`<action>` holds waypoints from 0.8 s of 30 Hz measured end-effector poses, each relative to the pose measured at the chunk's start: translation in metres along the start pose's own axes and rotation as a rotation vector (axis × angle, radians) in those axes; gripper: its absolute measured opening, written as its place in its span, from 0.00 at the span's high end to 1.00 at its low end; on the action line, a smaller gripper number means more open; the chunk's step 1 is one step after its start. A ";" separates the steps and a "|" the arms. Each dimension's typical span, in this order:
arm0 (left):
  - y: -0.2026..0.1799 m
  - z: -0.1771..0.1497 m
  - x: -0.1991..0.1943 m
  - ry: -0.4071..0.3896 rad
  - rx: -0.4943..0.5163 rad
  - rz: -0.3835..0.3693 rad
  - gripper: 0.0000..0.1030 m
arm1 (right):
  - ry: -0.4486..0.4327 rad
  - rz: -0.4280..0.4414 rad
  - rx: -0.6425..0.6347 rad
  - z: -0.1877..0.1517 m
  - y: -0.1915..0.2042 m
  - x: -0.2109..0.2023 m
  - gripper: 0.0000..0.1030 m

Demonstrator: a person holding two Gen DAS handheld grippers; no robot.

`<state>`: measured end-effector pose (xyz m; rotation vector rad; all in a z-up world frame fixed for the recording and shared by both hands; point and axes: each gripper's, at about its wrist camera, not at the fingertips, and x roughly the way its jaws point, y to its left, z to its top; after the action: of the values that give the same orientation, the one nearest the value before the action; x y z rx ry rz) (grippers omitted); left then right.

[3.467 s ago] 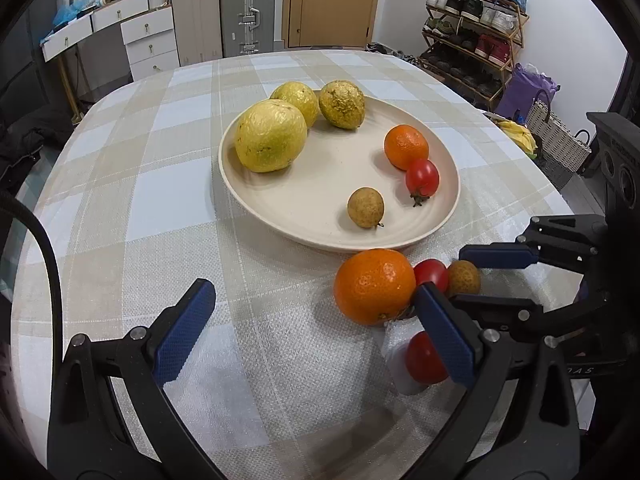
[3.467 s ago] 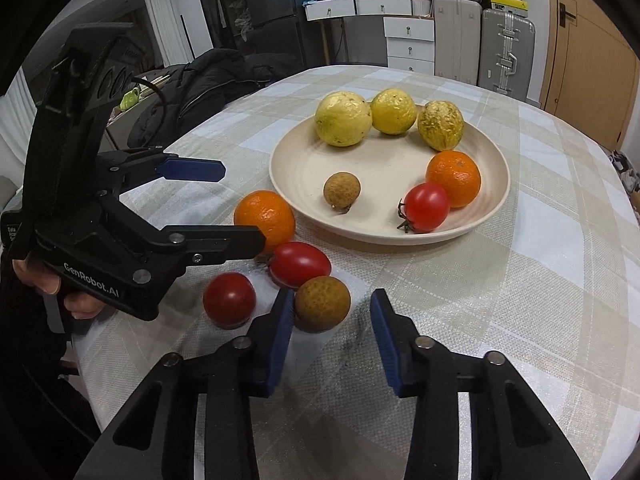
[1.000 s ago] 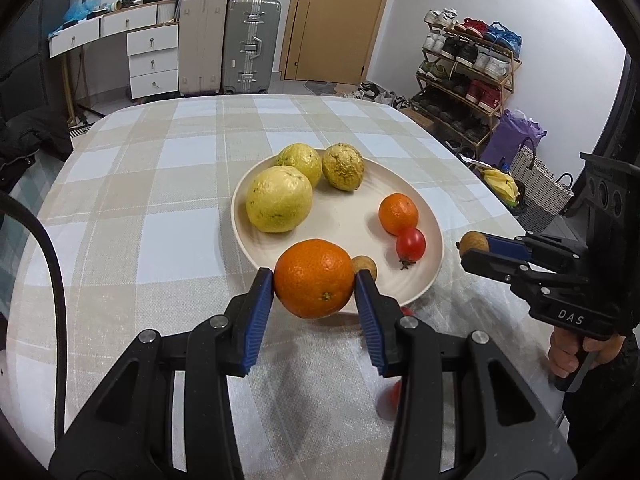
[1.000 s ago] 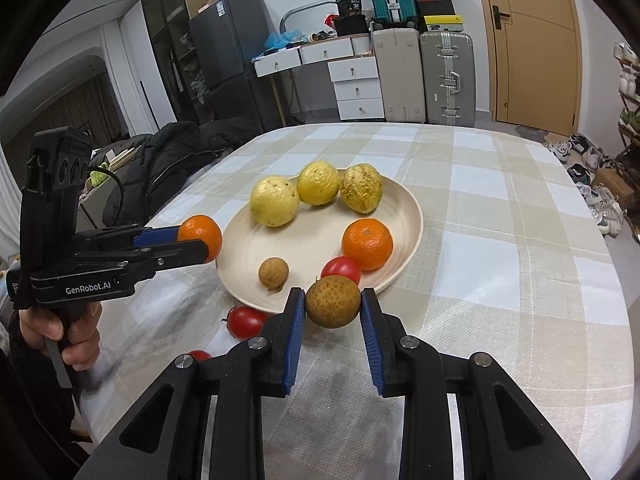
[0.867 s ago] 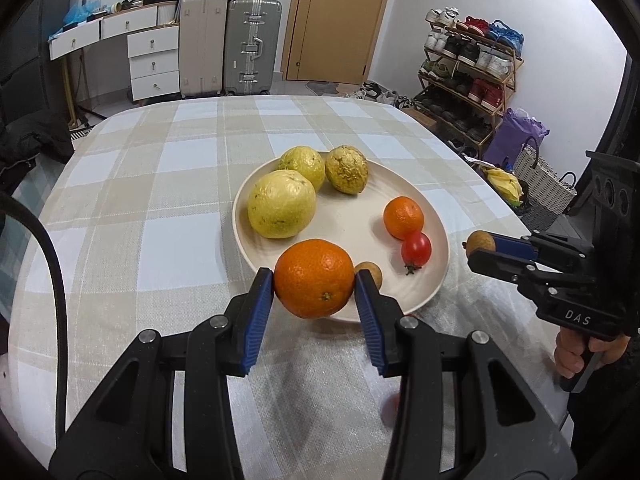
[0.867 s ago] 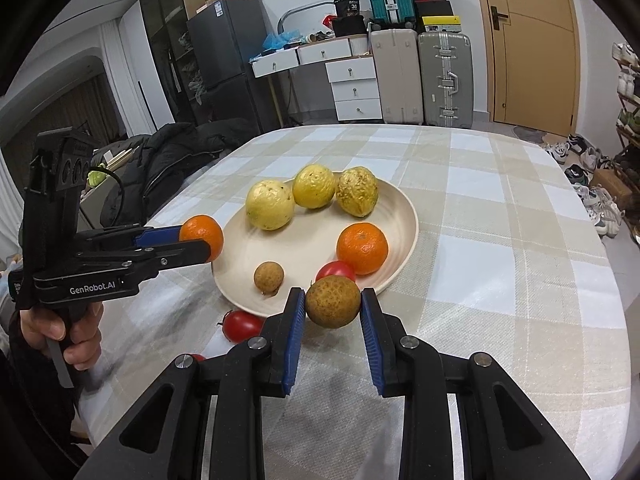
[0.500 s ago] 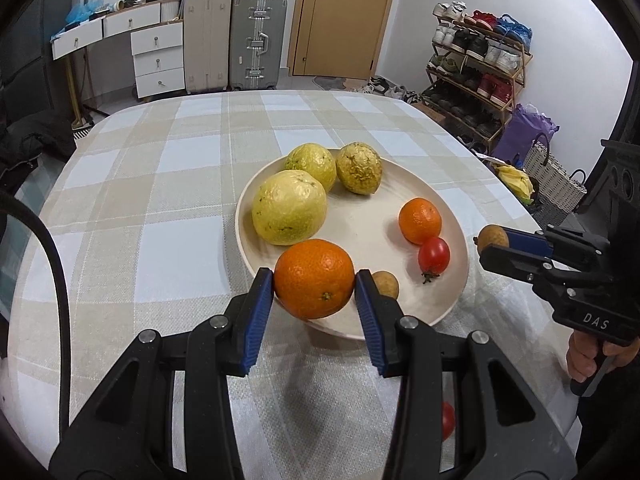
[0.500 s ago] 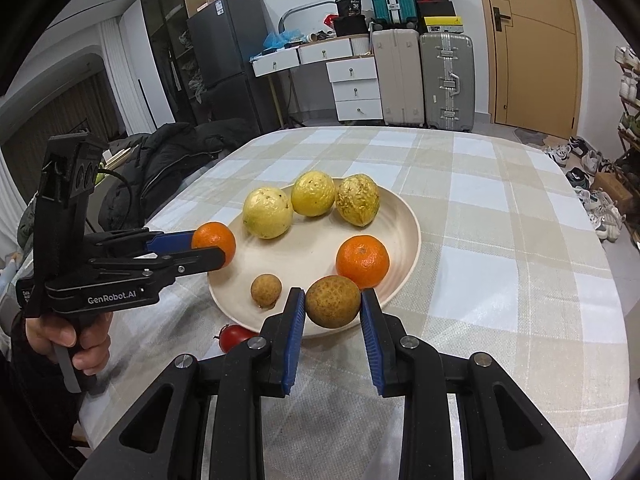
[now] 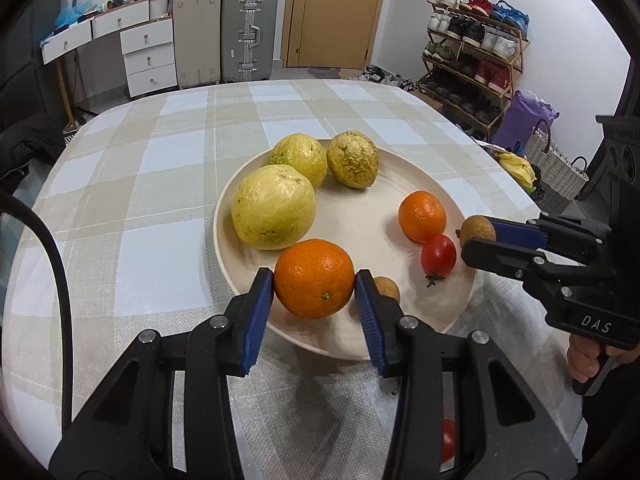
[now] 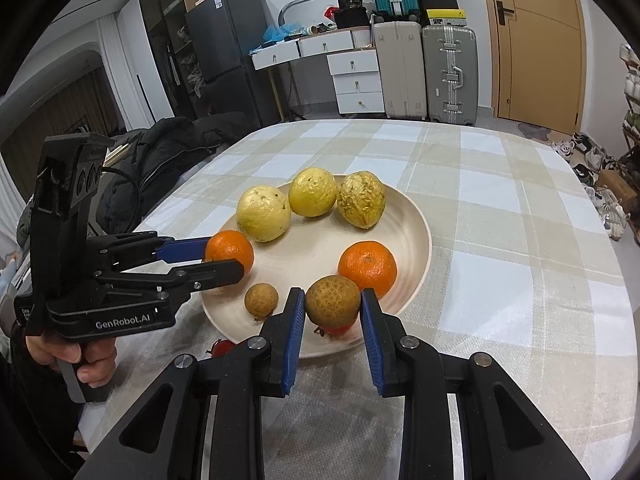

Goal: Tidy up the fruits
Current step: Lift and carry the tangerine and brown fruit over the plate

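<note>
My left gripper [image 9: 315, 284] is shut on a large orange [image 9: 315, 278] and holds it over the near rim of the cream plate [image 9: 360, 216]. My right gripper [image 10: 333, 306] is shut on a brown round fruit [image 10: 333, 299] above the plate's [image 10: 416, 236] near edge. On the plate lie three yellow fruits [image 9: 274, 207], a small orange [image 9: 422, 216], a red tomato [image 9: 438, 254] and a small brown fruit [image 9: 386, 288]. In the right wrist view a tomato [image 10: 335, 329] is mostly hidden behind the held fruit. Loose tomatoes lie on the cloth [image 9: 448, 440] [image 10: 222, 347].
The table has a beige and white checked cloth [image 9: 160, 184]. Each gripper shows in the other's view: the right [image 9: 480, 236], the left [image 10: 224, 258]. Suitcases [image 9: 248, 32], drawers and a shoe rack [image 9: 476, 60] stand beyond the table. A dark jacket [image 10: 168, 152] lies at the table's left.
Both grippers picked their fruits up from the cloth and carried them forward over the plate's near edge. The fruits on the plate have not moved.
</note>
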<state>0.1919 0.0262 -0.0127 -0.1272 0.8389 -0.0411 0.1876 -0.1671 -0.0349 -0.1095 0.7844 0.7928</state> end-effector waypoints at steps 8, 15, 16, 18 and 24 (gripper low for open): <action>0.001 -0.001 0.003 0.001 0.005 -0.008 0.62 | 0.017 0.016 -0.021 0.006 0.006 0.015 0.72; 0.002 0.002 0.007 0.006 0.002 -0.008 0.62 | 0.019 0.021 -0.034 0.009 0.010 0.021 0.72; 0.002 0.002 0.008 0.006 0.004 -0.007 0.62 | 0.019 0.021 -0.035 0.009 0.010 0.021 0.72; 0.001 0.001 0.008 0.005 0.011 -0.003 0.62 | 0.019 0.017 -0.036 0.009 0.010 0.022 0.72; -0.001 0.001 0.009 0.005 0.014 -0.001 0.62 | 0.019 0.010 -0.042 0.010 0.012 0.023 0.72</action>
<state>0.1984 0.0250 -0.0186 -0.1146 0.8431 -0.0481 0.1954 -0.1415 -0.0408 -0.1503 0.7869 0.8191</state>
